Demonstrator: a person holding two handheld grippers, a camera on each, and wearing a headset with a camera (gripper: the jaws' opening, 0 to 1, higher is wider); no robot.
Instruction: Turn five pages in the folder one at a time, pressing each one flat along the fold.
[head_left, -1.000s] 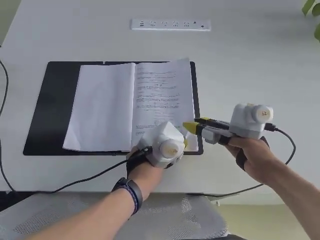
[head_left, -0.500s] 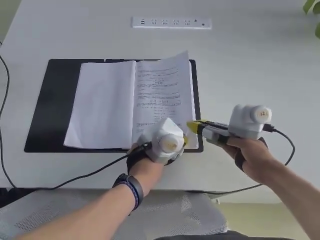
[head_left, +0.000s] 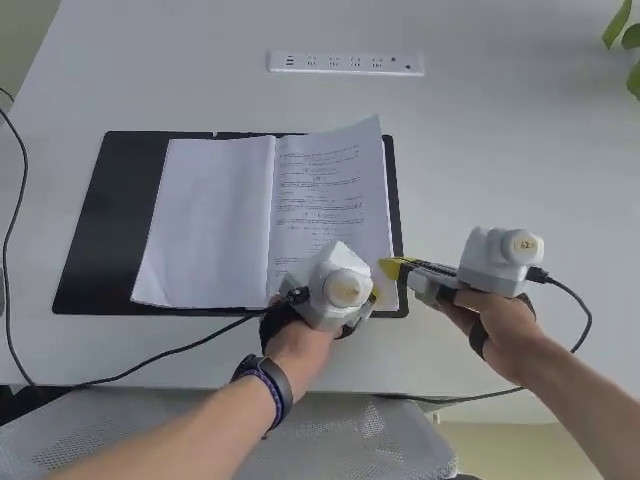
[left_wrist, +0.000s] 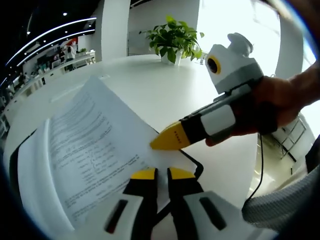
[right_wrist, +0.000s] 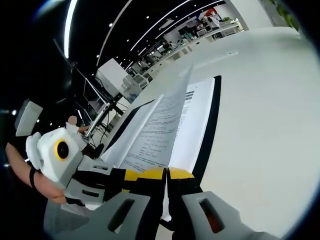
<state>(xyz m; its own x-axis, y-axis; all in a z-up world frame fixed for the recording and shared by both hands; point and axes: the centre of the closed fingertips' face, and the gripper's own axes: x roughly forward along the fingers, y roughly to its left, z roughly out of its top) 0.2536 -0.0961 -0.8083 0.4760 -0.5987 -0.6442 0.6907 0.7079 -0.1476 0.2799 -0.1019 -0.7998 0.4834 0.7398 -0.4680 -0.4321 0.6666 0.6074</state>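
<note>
A black folder (head_left: 110, 220) lies open on the white table, with a blank left page (head_left: 210, 220) and a printed right page (head_left: 330, 190). The right page's far corner curls up a little. My right gripper (head_left: 390, 267) comes in from the right, and in its own view its jaws (right_wrist: 166, 174) are shut on the lower right edge of the printed page (right_wrist: 160, 130). My left gripper (head_left: 366, 290) sits at the page's near right corner. Its jaws (left_wrist: 162, 174) are shut over the paper (left_wrist: 90, 145), just below the right gripper's yellow tip (left_wrist: 165, 140).
A white power strip (head_left: 345, 63) lies at the far side of the table. A potted plant (left_wrist: 175, 37) stands beyond the folder's right side. Cables (head_left: 150, 360) trail off the near table edge from both grippers.
The camera has shifted slightly. The printed page's far right corner has lifted a little. Both grippers stay near the page's lower right corner.
</note>
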